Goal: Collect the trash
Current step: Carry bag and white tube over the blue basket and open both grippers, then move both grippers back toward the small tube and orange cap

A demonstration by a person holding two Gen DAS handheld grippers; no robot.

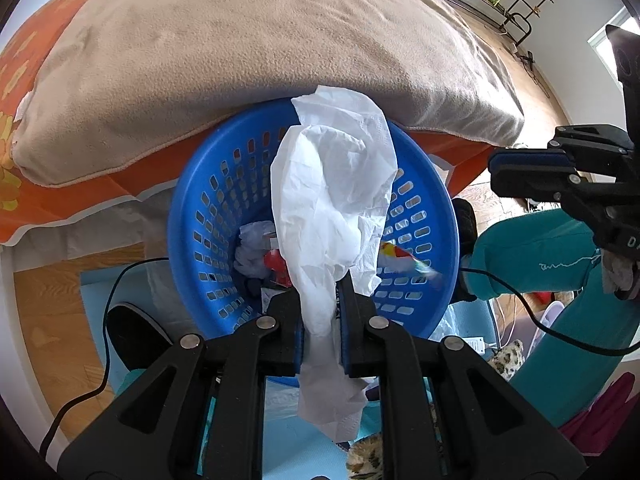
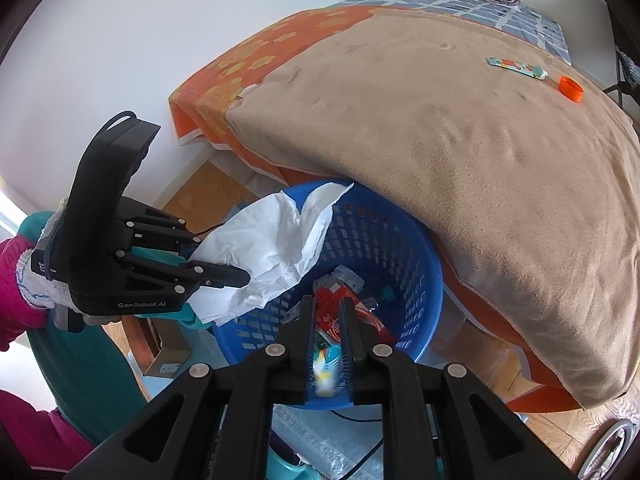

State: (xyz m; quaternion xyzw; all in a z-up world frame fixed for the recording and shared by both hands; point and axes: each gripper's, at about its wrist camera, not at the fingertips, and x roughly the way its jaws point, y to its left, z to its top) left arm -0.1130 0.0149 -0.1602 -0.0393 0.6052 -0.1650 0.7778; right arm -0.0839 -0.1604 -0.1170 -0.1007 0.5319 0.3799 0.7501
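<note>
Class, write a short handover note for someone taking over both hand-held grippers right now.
Left hand-held gripper: shut on a white tissue, held over the blue basket.
Right hand-held gripper: over the basket, a blurred colourful wrapper between its pads; grip uncertain.
Done: several wrappers and papers lie in the basket.
Left: drop both pieces, then fetch the flat wrapper and orange cap from the tan blanket.

"GenRobot.AI" in pale lettering on left gripper (image 2: 236,276) body; other print unreadable.
</note>
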